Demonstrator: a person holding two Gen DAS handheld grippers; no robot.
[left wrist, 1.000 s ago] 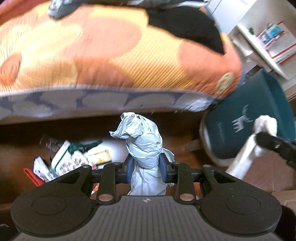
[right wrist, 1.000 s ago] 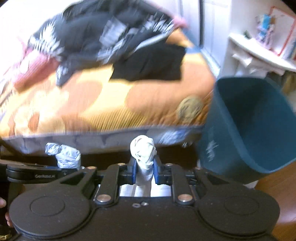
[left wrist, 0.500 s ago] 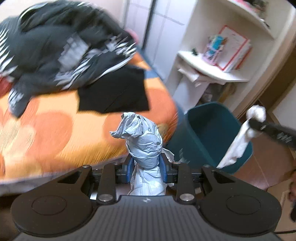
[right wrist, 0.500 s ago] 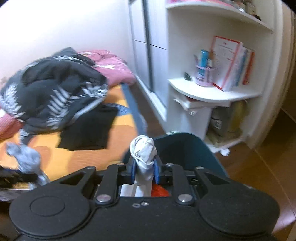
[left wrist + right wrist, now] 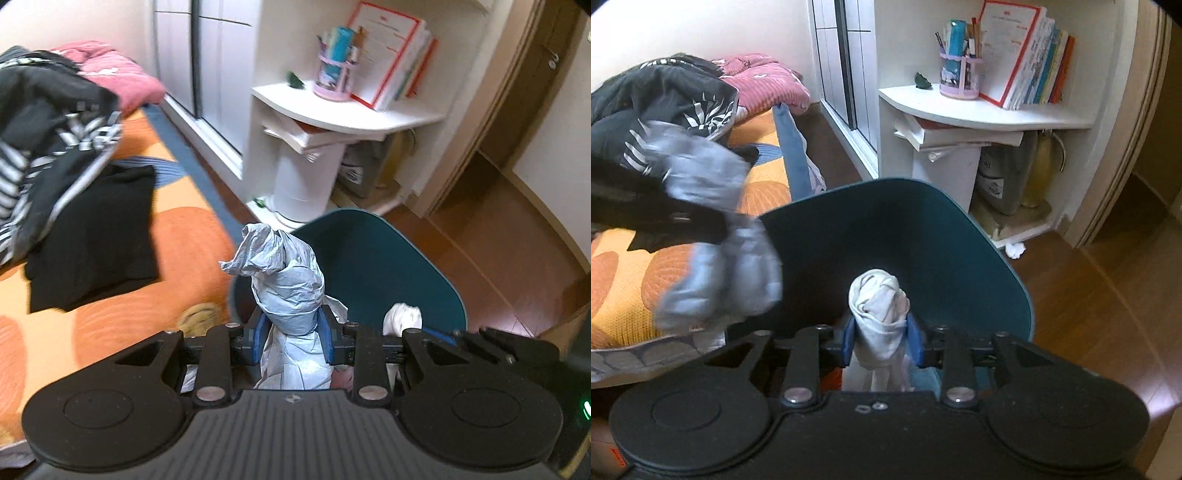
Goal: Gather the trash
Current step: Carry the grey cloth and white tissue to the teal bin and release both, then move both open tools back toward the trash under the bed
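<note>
Trash is held over the teal bin (image 5: 923, 236) by both grippers. The left gripper (image 5: 291, 336) has its blue pads clamped on a crumpled grey-blue paper wad (image 5: 284, 280), which sticks up above the bin's near rim beside the orange bed cover (image 5: 122, 317). The right gripper (image 5: 881, 338) has a twisted white tissue (image 5: 881, 306) between its pads, directly above the bin's open mouth; its jaws have just been opening, and the tissue still sits between them, with the pads close against its sides. Dark clothes (image 5: 55, 133) lie heaped on the bed. A white shelf (image 5: 982, 110) with books (image 5: 1030, 59) stands behind the bin.
</note>
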